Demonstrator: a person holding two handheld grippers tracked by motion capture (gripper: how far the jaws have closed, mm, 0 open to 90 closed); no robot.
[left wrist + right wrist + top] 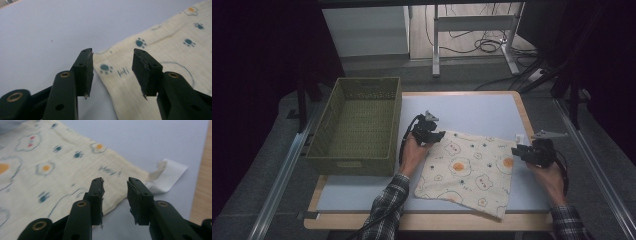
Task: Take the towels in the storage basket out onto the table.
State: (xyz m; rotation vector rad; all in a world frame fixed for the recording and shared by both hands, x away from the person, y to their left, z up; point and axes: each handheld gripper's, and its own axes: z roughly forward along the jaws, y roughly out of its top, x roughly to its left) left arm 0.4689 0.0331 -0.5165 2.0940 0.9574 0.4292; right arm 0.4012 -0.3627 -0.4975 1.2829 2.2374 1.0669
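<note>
Left gripper (438,134), jaws apart, hovering at corner of cream cloth printed with fried eggs and paws (467,170); right gripper (518,151), jaws apart, reaching opposite corner; cloth lying flat.

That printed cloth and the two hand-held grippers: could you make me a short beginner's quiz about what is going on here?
1. True or false: the left hand-held gripper is clamped on the cloth.
2. What stands left of the cloth: A) woven basket, B) bucket, C) tray?
3. Fill in: the white tag lies beside the cloth corner near the ___ hand-held gripper.

Key: 1 false, its jaws are open; 2 A; 3 right.
</note>
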